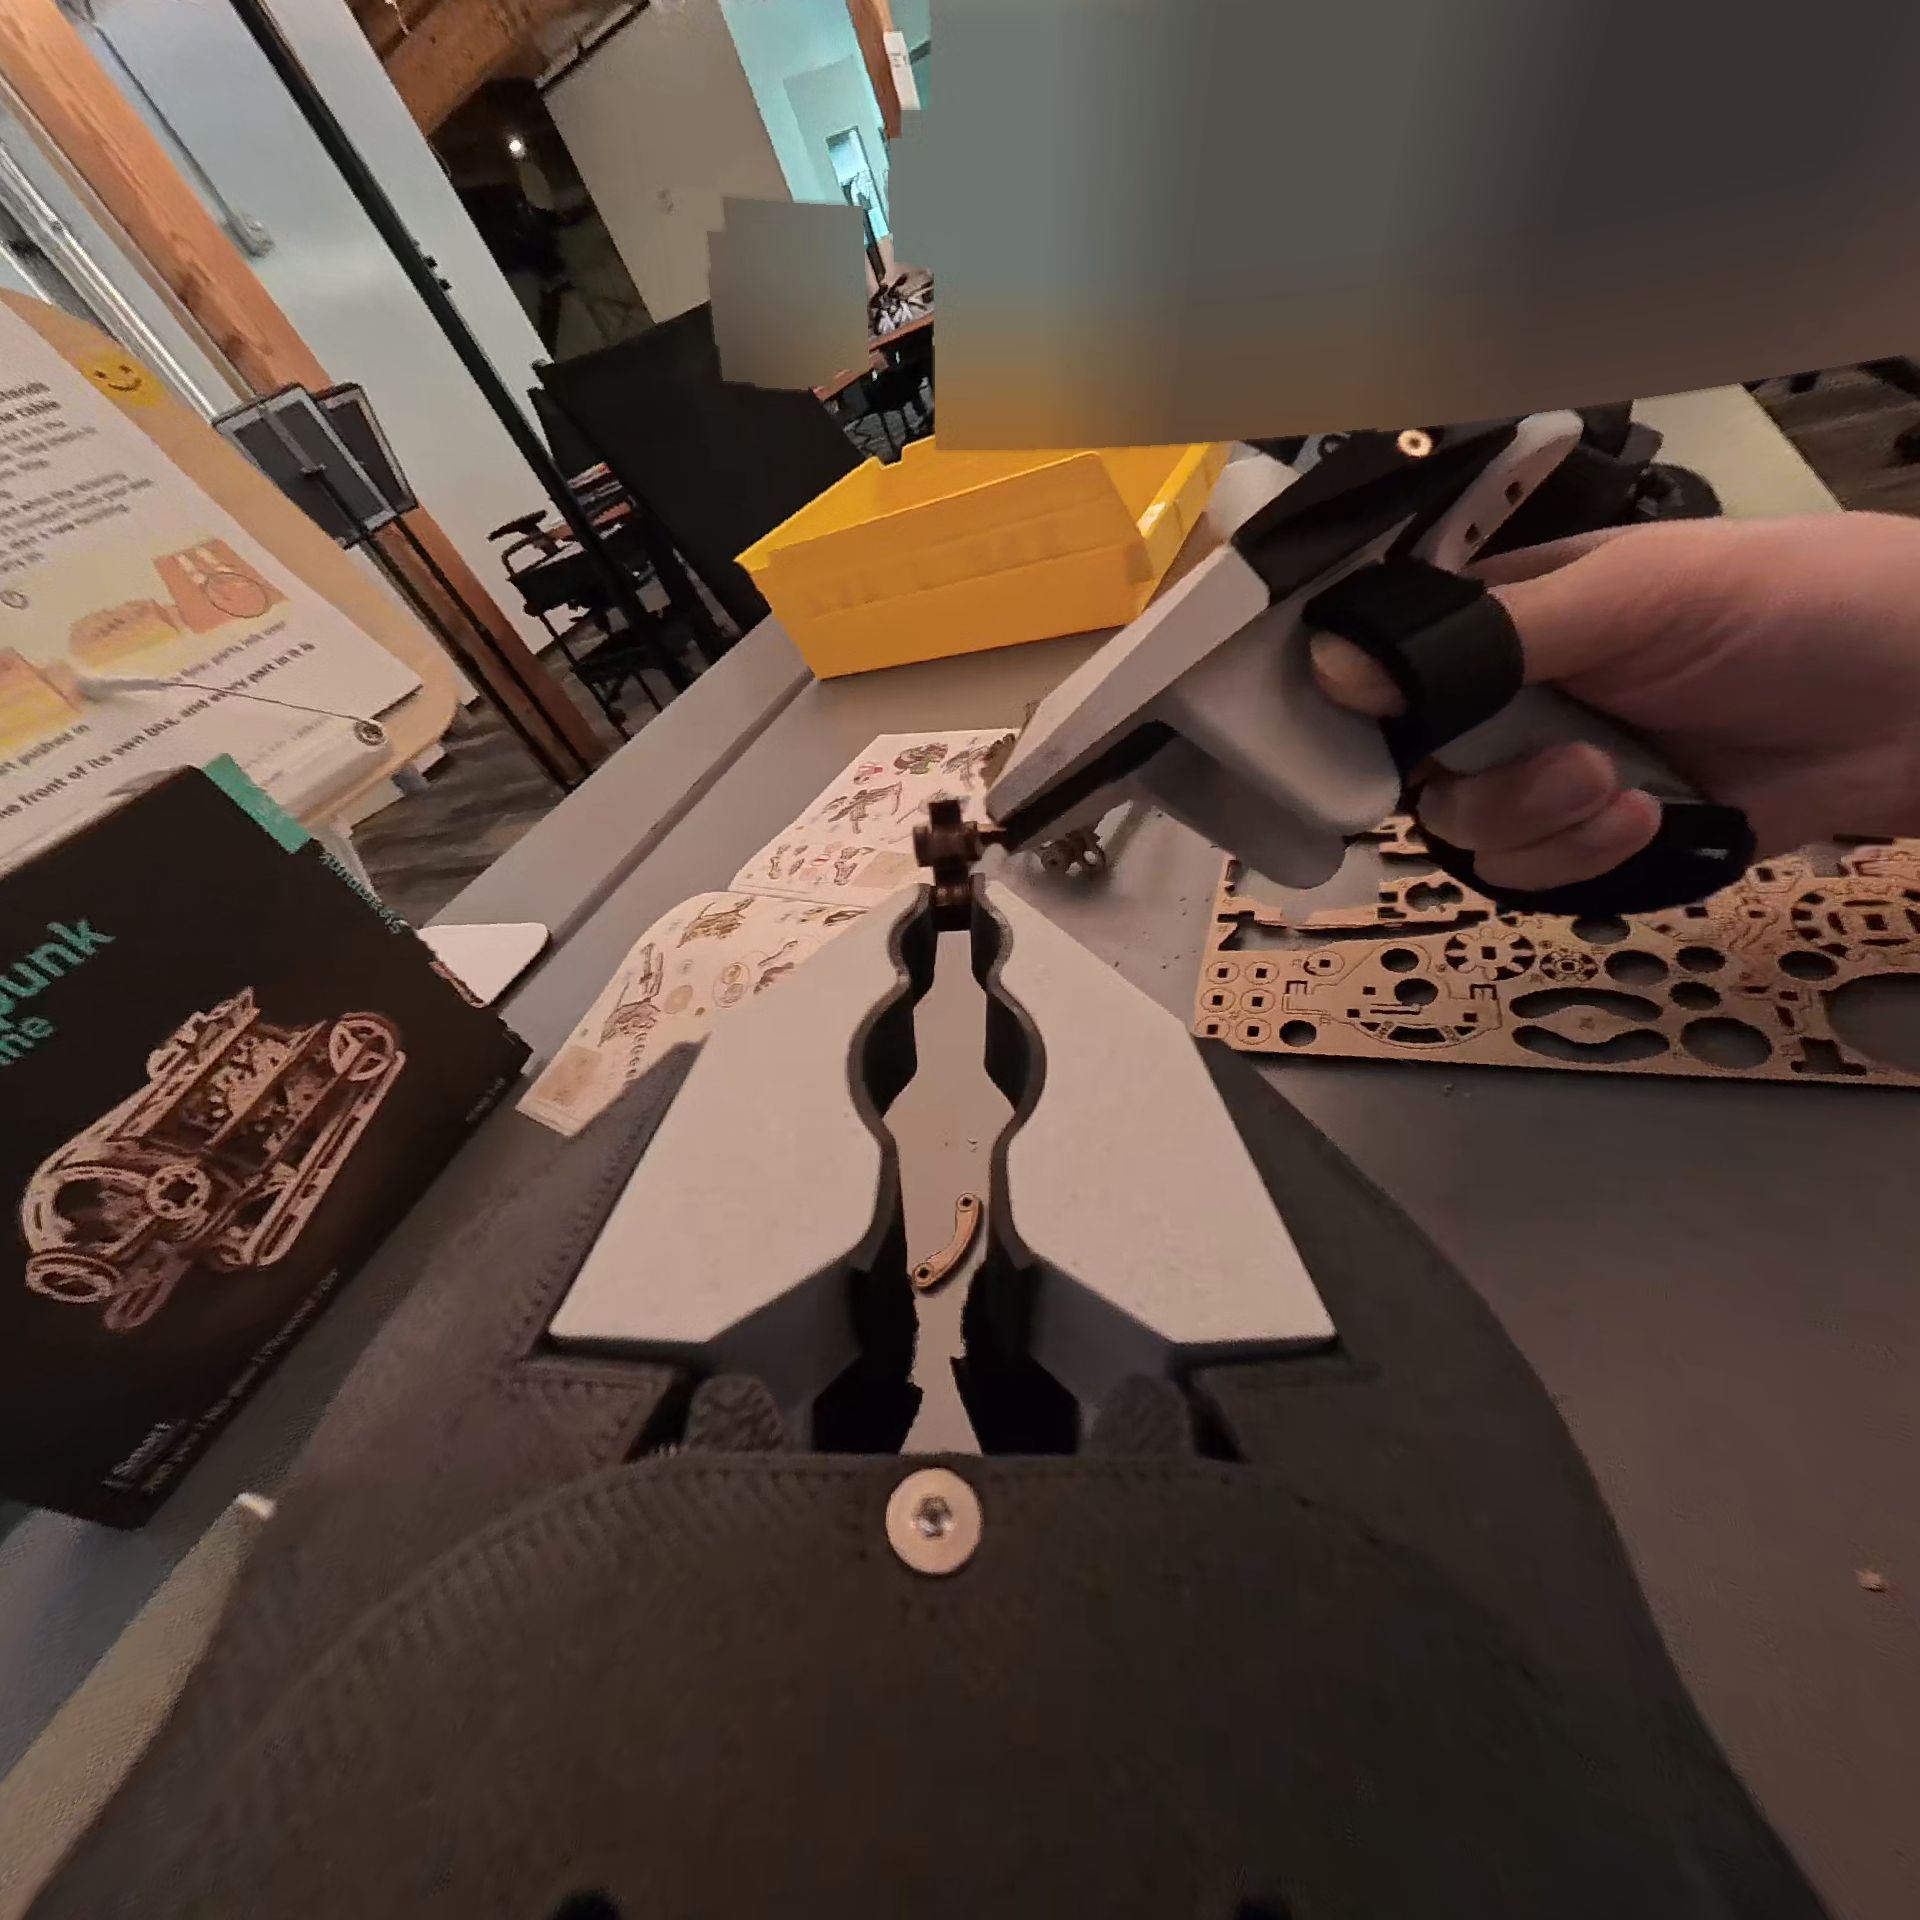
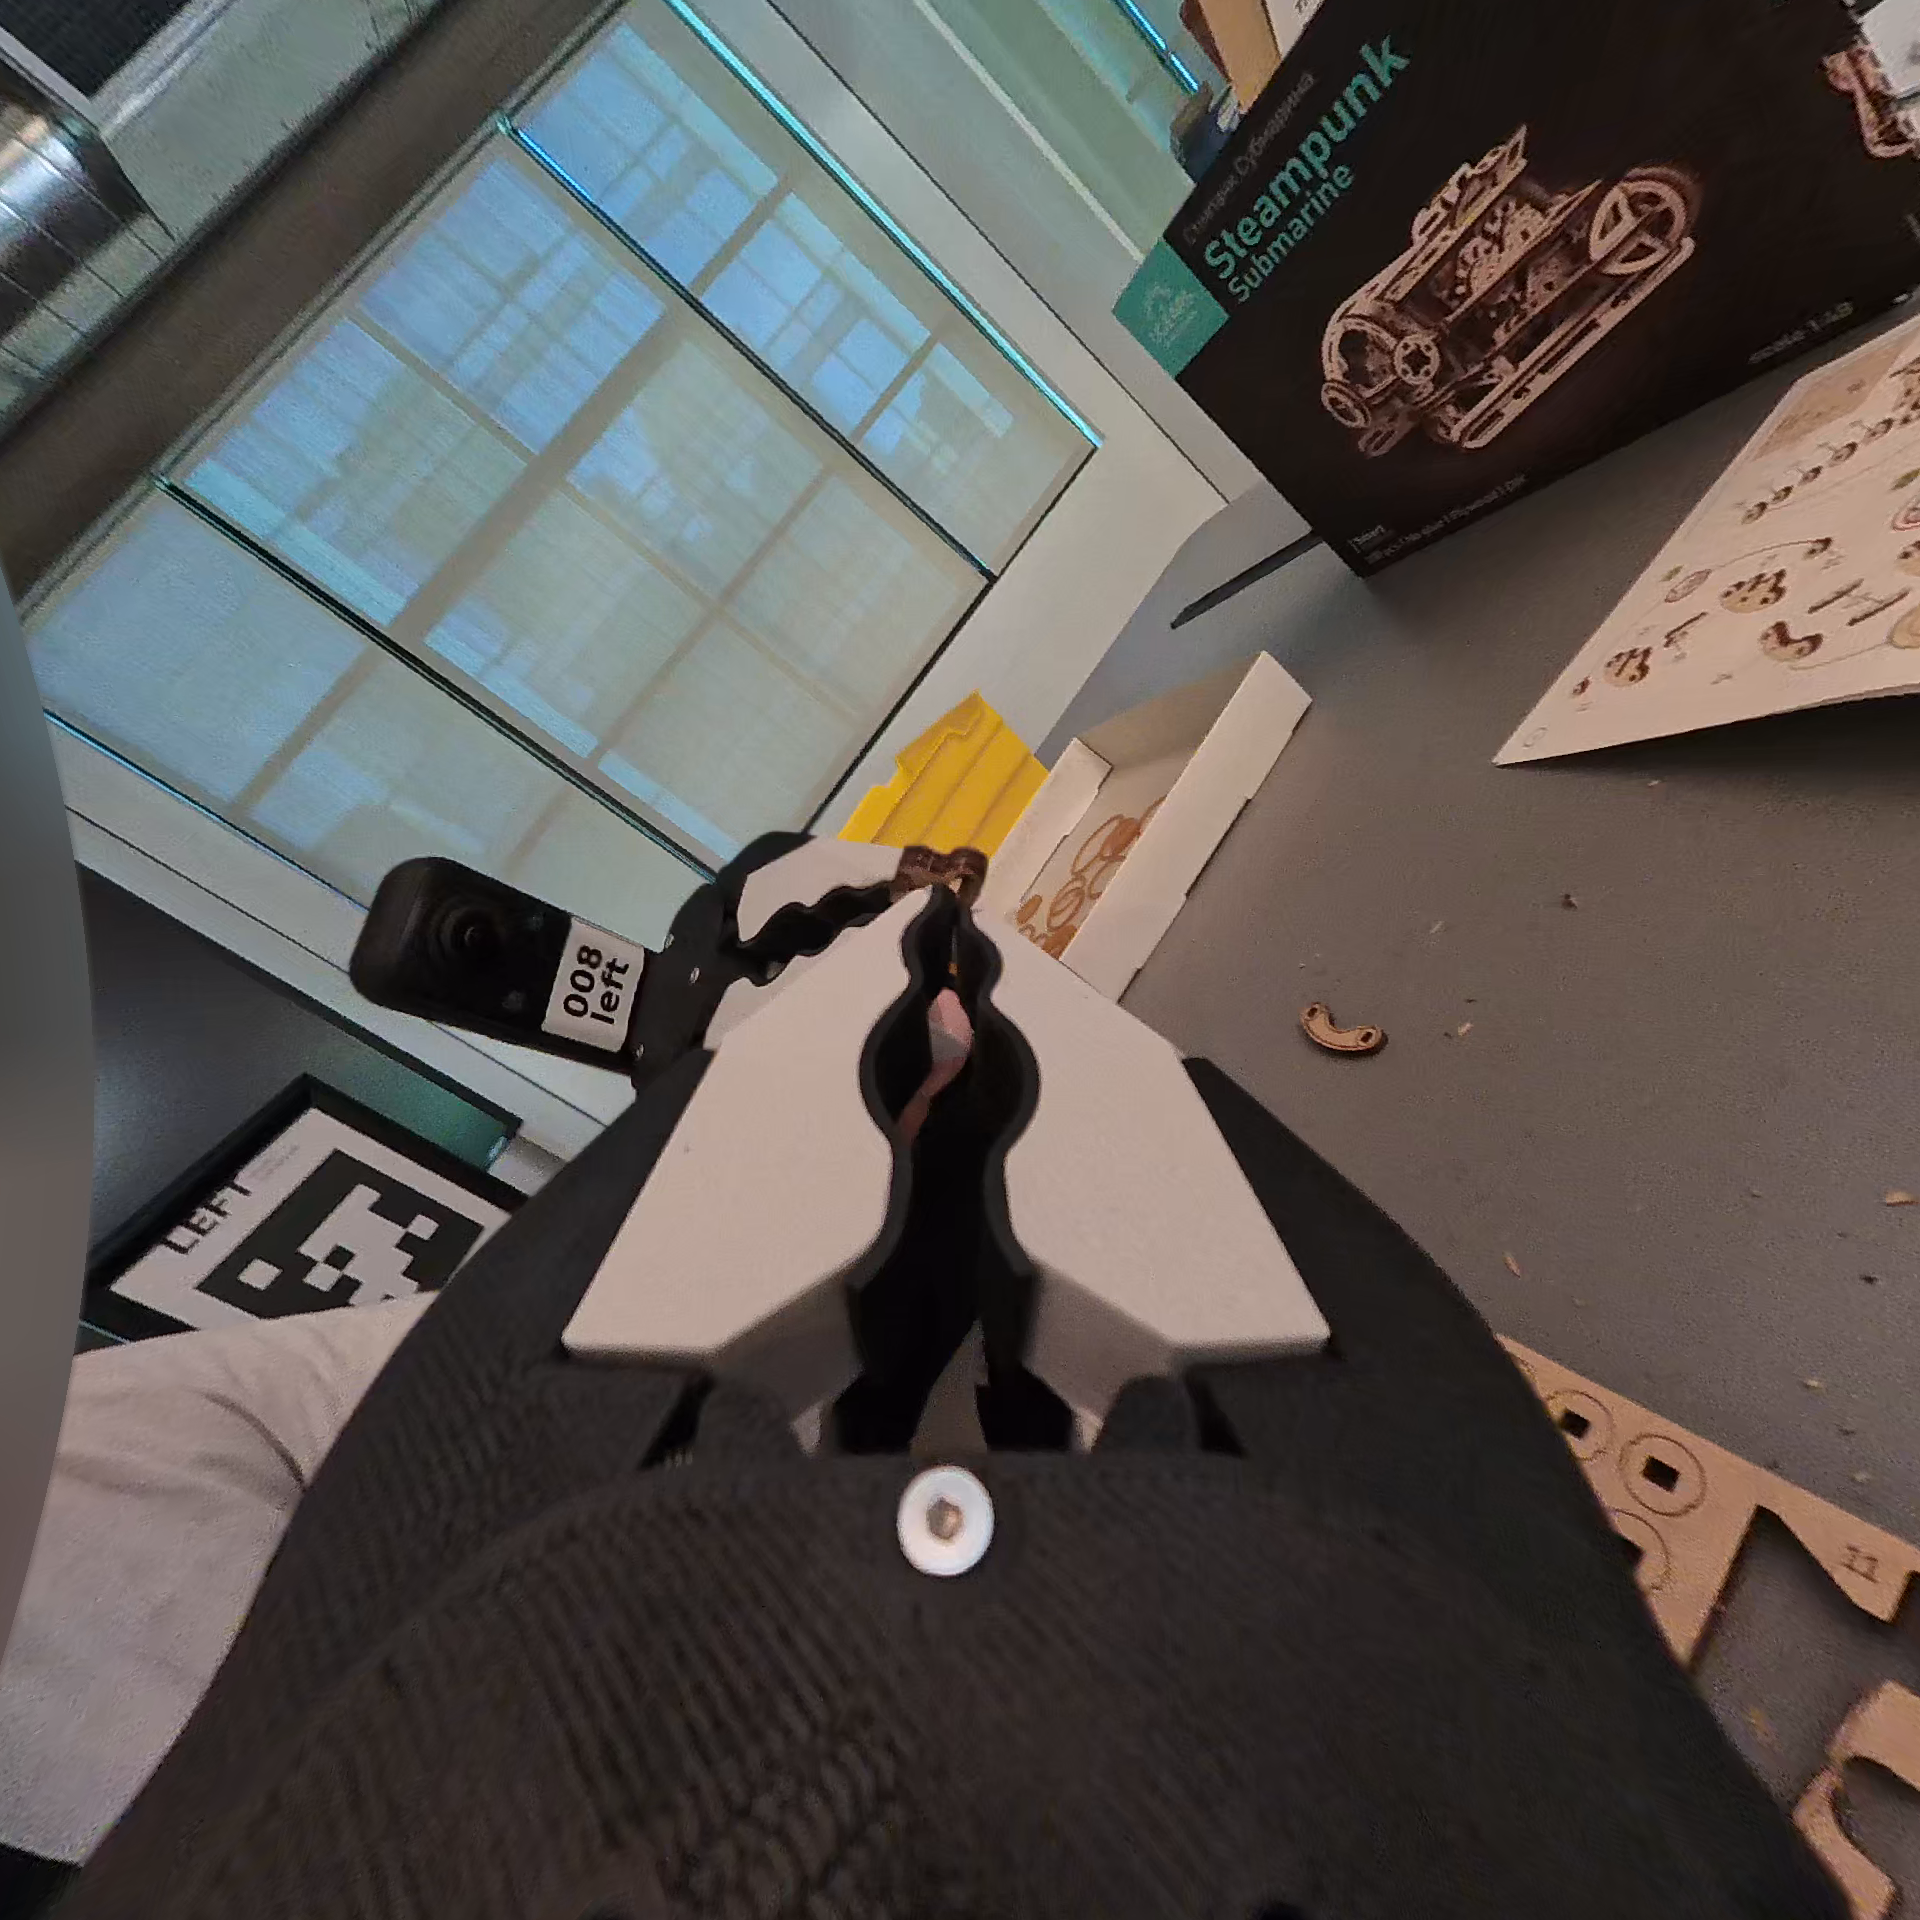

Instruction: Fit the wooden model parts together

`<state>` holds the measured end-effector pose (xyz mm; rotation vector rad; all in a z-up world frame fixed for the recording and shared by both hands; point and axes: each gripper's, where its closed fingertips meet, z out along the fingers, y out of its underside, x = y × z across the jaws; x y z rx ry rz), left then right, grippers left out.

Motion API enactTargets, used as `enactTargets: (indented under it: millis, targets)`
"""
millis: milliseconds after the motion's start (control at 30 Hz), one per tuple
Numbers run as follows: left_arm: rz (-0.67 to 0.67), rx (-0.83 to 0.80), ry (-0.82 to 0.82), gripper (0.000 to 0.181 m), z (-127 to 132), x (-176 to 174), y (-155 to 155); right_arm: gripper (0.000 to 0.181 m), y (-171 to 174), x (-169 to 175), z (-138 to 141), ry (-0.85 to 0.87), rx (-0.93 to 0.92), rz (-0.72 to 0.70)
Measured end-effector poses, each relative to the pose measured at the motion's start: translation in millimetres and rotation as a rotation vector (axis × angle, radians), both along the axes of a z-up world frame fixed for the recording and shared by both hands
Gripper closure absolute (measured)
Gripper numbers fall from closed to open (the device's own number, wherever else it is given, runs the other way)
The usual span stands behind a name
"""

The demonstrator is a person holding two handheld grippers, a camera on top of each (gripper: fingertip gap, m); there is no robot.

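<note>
Box (image 1: 208, 1091): dark kit carton w/ model picture, stood at far left of grey table (image 1: 1558, 1351); seen in both views.
Booklet (image 1: 727, 956): instruction sheets laid open just beyond left gripper tips.
Left gripper (image 1: 948, 902): jaws drawn nearly together, tips pinched on small dark wooden sub-assembly (image 1: 943, 844), held up off the table.
Loose part (image 1: 948, 1242): curved wooden link lying on table, seen through the gap betw. the left fingers; not held.
Right gripper (image 1: 1003, 826): brought in from the right by a hand (image 1: 1662, 707), tip at the sub-assembly's side. Jaws closed; something small seems nipped at the tips, but what cannot be made out.
Parts sheet (image 1: 1558, 977): laser-cut ply sheet, many pieces punched out, at right on table.
Step judged: mating of a small piece to the held sub-assembly.
How best done: left grip to be kept firm and steady; push to be made along the slot axis, slowly, no twist, since thin ply is likely snapped by side load. Alignment to be checked before pressure is added.
Left view only: hand on right gripper, yellow bin (image 1: 966, 561), gap betw. the two tips.
Right view only: left gripper side-on w/ its camera, white tray (image 2: 1174, 821) of wooden rings, a second yellow bin edge, window behind.
</note>
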<state>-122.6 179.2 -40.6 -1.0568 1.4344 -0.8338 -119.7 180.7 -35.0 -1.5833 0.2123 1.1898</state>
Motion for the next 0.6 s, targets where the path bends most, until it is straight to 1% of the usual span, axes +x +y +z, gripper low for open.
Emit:
enactTargets:
  millis: [33, 100, 167, 267, 333, 367, 433, 467, 500, 533, 600]
  targets:
    - [-0.006, 0.000, -0.003, 0.178, 0, 0, 0, 0.181, 0, 0, 0, -0.025, -0.003, 0.003]
    - [-0.019, 0.029, -0.005, 0.178, 1, -1, -2, 0.181, -2, -1, 2, -0.066, 0.004, 0.015]
    - [-0.047, 0.066, -0.021, 0.178, 4, -3, -5, 0.181, -6, -4, 5, -0.082, 0.020, 0.063]
    - [-0.086, 0.096, -0.011, 0.178, 3, -5, -10, 0.181, -10, -4, 3, -0.055, -0.002, 0.120]
    - [-0.108, 0.087, -0.014, 0.178, 2, -5, -13, 0.181, -10, -1, 2, -0.024, -0.012, 0.131]
    - [-0.130, 0.085, -0.010, 0.178, 1, -5, -16, 0.181, -10, 1, 3, -0.010, -0.006, 0.130]
    - [-0.220, 0.073, 0.034, 0.178, -7, -3, -34, 0.181, -9, 3, 6, 0.021, 0.004, 0.120]
    - [-0.188, 0.091, 0.050, 0.178, -11, 0, -33, 0.181, -9, 0, 6, 0.011, 0.002, 0.132]
    - [-0.103, 0.123, 0.057, 0.178, -13, 4, -25, 0.181, -9, -5, 4, -0.019, -0.007, 0.145]
    - [-0.067, 0.150, 0.073, 0.178, -16, 6, -22, 0.181, -7, -2, 1, -0.064, -0.013, 0.117]
    - [-0.062, 0.136, 0.078, 0.178, -17, 7, -21, 0.181, -2, 18, 2, -0.139, -0.006, 0.016]
